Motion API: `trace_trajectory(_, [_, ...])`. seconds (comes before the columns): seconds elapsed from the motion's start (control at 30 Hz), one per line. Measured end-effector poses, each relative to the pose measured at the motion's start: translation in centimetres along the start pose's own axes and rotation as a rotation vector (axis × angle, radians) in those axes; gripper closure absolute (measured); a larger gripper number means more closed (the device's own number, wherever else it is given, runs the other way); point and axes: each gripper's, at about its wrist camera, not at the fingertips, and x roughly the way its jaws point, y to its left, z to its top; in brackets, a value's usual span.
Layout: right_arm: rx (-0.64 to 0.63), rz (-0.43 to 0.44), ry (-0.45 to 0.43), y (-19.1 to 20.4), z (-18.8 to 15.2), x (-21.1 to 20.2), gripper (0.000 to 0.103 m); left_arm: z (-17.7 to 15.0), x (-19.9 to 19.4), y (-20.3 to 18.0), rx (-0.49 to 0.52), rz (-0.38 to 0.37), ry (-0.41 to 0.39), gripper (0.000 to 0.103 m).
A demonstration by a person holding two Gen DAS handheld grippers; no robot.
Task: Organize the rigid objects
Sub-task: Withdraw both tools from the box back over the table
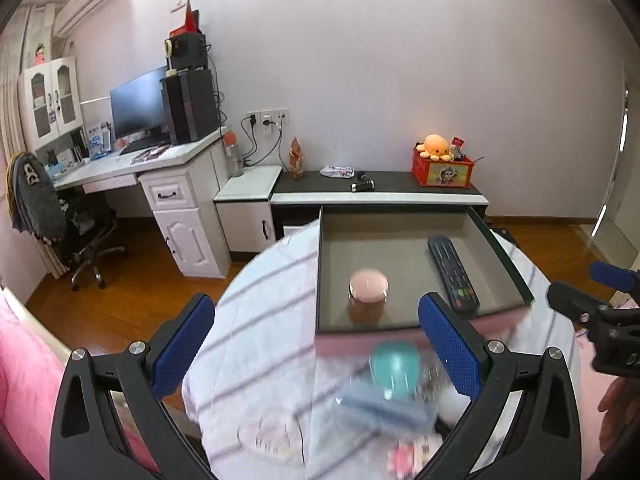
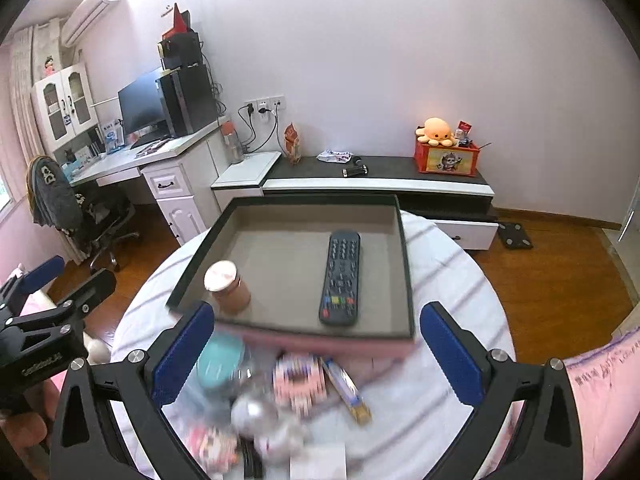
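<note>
A shallow box [image 2: 280, 206] with dark rim and pink sides sits on the round table; it also shows in the left wrist view [image 1: 400, 216]. Inside lie a dark remote [image 2: 340, 280] [image 1: 452, 272] and a pink-lidded jar [image 2: 228, 286] [image 1: 368, 290]. In front of the box lie a teal-lidded container [image 2: 220, 360] [image 1: 396, 364], a pink pack [image 2: 298, 380], a slim tube [image 2: 346, 390] and a silvery item [image 2: 256, 412], all blurred. My left gripper [image 1: 316, 344] is open above the teal container. My right gripper [image 2: 316, 352] is open above the loose items.
The table wears a white striped cloth [image 1: 260, 320]. Pink bedding [image 1: 24, 380] lies at left. A low TV cabinet [image 2: 376, 184] with a red box [image 2: 446, 160] stands behind, a desk [image 1: 132, 160] and office chair [image 1: 80, 236] at left.
</note>
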Motion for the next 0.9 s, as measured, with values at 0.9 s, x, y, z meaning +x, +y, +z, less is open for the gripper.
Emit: trace_trajectory(0.9, [-0.012, -0.026, 0.164, -0.7, -12.2, -1.5, 0.003, -14.4, -2.8, -3.1, 0.052, -0.104, 0.170, 0.000])
